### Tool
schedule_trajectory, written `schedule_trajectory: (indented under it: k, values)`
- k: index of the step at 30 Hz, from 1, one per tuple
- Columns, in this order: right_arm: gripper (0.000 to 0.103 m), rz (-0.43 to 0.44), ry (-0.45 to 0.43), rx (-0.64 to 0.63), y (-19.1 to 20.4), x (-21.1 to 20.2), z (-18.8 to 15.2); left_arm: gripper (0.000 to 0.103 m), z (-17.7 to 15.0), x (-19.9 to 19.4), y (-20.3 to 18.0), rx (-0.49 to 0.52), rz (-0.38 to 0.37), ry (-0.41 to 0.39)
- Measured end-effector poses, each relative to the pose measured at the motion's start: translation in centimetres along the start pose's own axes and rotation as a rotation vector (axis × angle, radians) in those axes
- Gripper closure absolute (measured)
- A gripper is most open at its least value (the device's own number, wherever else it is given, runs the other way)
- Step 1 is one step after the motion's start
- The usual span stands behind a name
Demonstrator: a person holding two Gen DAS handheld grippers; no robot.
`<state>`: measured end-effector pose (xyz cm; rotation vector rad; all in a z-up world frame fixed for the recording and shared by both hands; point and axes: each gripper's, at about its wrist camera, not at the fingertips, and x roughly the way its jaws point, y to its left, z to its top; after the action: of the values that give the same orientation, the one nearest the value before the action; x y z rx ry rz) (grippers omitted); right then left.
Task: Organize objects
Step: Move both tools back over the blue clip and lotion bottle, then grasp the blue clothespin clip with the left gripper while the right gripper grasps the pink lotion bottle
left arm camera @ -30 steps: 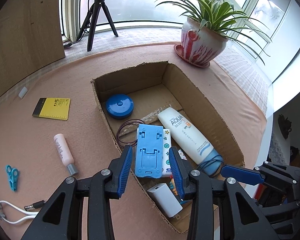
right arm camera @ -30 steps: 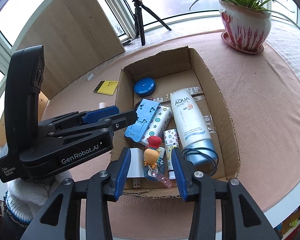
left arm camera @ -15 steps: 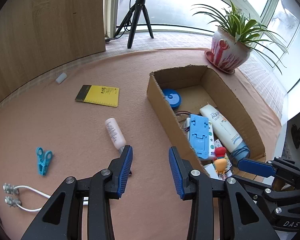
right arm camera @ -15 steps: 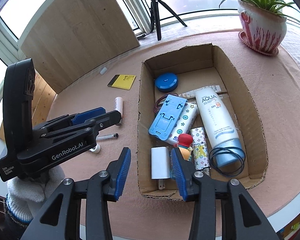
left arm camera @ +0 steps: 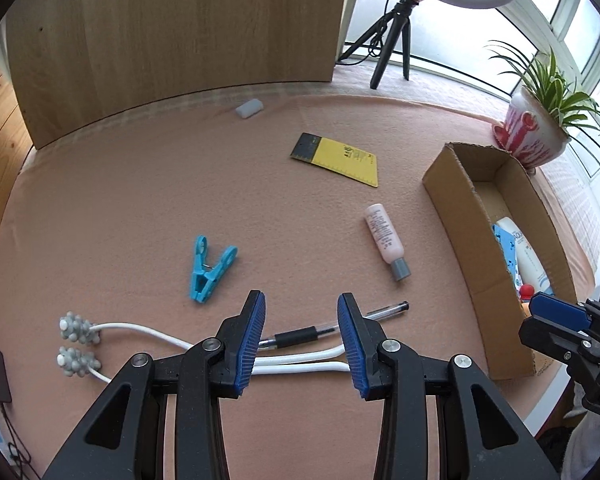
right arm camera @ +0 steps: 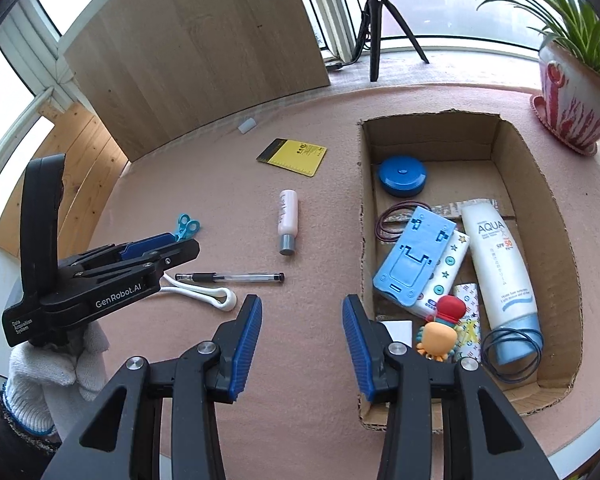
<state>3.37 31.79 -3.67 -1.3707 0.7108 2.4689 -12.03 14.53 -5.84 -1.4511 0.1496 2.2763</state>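
My left gripper (left arm camera: 300, 320) is open and empty, hanging above a clear pen (left arm camera: 328, 326) and a white two-headed massager (left arm camera: 140, 332) on the pink cloth. A blue clothes peg (left arm camera: 210, 268), a pink bottle (left arm camera: 386, 240) and a yellow notepad (left arm camera: 340, 158) lie beyond it. My right gripper (right arm camera: 302, 320) is also open and empty, over the cloth beside the near left corner of the cardboard box (right arm camera: 366, 200). The box holds a blue phone stand (right arm camera: 414, 256), a sunscreen tube (right arm camera: 500, 272), a blue round case (right arm camera: 402, 176), a small toy (right arm camera: 440, 328) and other small items.
A potted plant (right arm camera: 576, 92) stands at the back right, near the table's edge. A wooden panel (left arm camera: 172, 40) and a tripod (left arm camera: 392, 40) stand behind the table. A small white piece (left arm camera: 250, 108) lies near the back edge. A gloved hand (right arm camera: 56, 368) holds the left gripper (right arm camera: 184, 244).
My left gripper has swung left from over the box to above the pen and massager. My right gripper has shifted left, from over the toy to beside the box's left wall.
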Motion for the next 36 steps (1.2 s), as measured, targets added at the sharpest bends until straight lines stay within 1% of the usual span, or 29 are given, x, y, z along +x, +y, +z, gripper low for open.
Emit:
schedule_trajectory:
  k: [8,15,25,32,36]
  values:
    - [0.064,-0.007,0.031,-0.050,3.1,2.7,1.6,0.062,-0.3,0.1,4.2,-0.055,0.043,0.010]
    - [0.063,-0.033,0.072,-0.053,4.3,5.1,2.8,0.062,-0.3,0.8,6.0,-0.079,0.040,0.024]
    - [0.063,-0.032,0.095,-0.019,3.9,7.1,4.1,0.062,0.1,2.6,6.4,-0.082,0.033,0.049]
    - [0.063,-0.020,0.130,-0.015,3.6,8.7,5.4,0.062,0.6,4.1,6.2,-0.073,0.030,0.073]
    - [0.063,-0.030,0.149,-0.013,3.7,9.9,5.9,0.062,1.0,4.6,6.0,-0.073,0.031,0.077]
